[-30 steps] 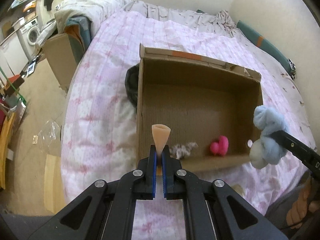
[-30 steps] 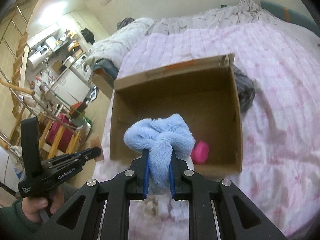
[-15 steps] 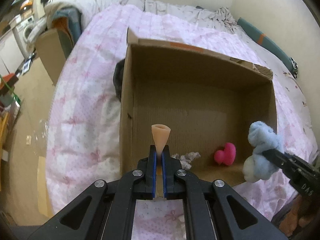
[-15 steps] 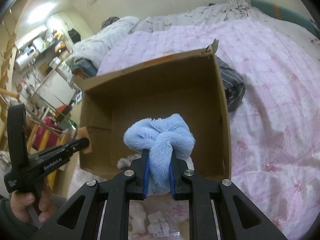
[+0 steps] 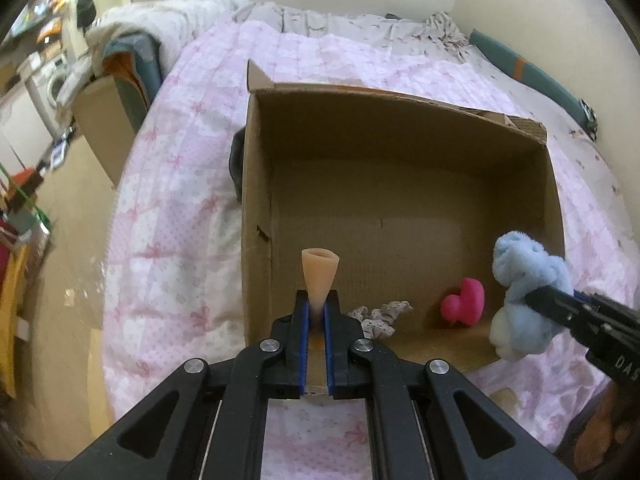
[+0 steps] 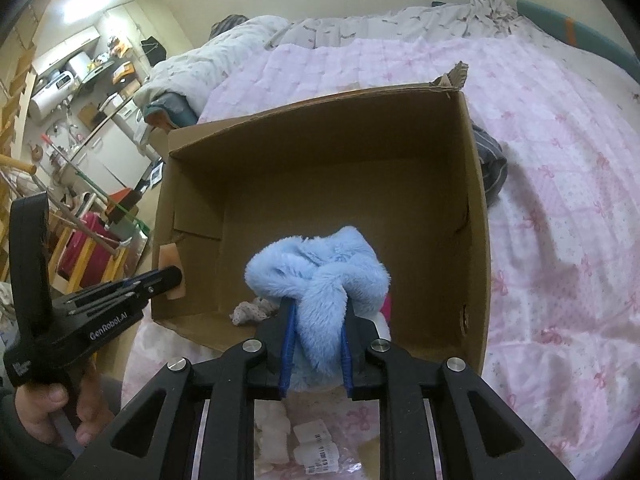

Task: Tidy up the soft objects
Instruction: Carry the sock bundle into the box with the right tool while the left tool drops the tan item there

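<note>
On the pink quilted bed (image 5: 172, 208), both grippers have come lower over the open brown cardboard box (image 5: 400, 152): the left gripper (image 5: 316, 312) clenches a peach rubbery cone (image 5: 320, 272), while the right gripper (image 6: 316, 320), its jaws now opening, has the fluffy light-blue plush toy (image 6: 320, 276) between them, ready to drop in.

Two wrist fisheyes, close over the cardboard box (image 5: 256, 208) (image 6: 476, 216), angled steeply down, both sharing its interior.

The black left gripper with blue pads (image 5: 316, 312) points steeply down, its jaws clamped tight on the narrow end of a peach-coloured soft cone (image 5: 320, 274), and a bare hand (image 6: 60, 408) grasps its handle. The black right gripper with blue pads (image 6: 316, 336) also tilts downward, its jaws opening slightly with a fluffy light-blue plush toy (image 6: 320, 276) pressed between them.
</note>
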`<state>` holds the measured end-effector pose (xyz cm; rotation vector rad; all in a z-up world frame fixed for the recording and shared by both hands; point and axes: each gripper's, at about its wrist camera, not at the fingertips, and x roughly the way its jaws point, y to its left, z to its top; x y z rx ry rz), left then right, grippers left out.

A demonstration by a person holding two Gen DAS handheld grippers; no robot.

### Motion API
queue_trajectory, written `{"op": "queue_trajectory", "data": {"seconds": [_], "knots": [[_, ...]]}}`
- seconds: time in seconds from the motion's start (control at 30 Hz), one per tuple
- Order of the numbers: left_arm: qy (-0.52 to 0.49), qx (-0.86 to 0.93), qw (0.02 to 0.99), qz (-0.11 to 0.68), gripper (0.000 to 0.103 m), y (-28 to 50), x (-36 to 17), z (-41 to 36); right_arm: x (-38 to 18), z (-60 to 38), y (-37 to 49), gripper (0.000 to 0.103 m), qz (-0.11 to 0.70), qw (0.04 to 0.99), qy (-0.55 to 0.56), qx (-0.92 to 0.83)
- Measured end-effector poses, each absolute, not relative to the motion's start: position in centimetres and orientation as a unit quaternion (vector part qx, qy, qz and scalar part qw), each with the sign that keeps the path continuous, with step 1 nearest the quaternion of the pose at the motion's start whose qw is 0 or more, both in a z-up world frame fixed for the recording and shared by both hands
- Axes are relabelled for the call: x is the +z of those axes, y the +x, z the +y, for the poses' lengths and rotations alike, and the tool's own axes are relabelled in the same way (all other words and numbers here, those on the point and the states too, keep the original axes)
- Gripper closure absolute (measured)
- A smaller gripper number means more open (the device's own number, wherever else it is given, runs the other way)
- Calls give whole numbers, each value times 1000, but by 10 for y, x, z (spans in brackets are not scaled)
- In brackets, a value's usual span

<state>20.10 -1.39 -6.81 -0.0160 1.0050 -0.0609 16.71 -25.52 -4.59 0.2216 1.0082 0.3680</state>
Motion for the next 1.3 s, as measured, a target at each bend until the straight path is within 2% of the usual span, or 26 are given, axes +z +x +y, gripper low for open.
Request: {"op": "queue_trajectory", "data": {"seconds": [0.33, 0.47, 0.5, 0.53, 0.57, 0.6, 0.67, 0.77, 1.3], "knots": [[2, -25, 885, 464, 96, 200, -61, -12, -46, -255, 168, 81, 478, 854, 105, 174], [-14, -31, 881, 471, 81, 201, -62, -10, -47, -258, 169, 73, 480, 853, 115, 170], [-22, -33, 881, 472, 74, 201, -62, -9, -47, -259, 169, 69, 480, 853, 118, 169], [-29, -35, 880, 473, 68, 201, -62, -8, -47, -259, 169, 64, 478, 853, 121, 169], [-32, -34, 880, 473, 54, 201, -61, -7, -46, -259, 169, 48, 476, 854, 123, 170], [-33, -34, 880, 472, 45, 201, -60, -7, -45, -259, 169, 34, 472, 856, 125, 172], [-38, -38, 883, 466, 40, 199, -57, -7, -41, -259, 167, 31, 461, 861, 129, 170], [-28, -26, 888, 457, 37, 199, -53, -7, -40, -262, 166, 26, 457, 865, 129, 164], [-21, -11, 894, 447, 37, 192, -44, -3, -45, -271, 167, 25, 469, 859, 142, 145]]}}
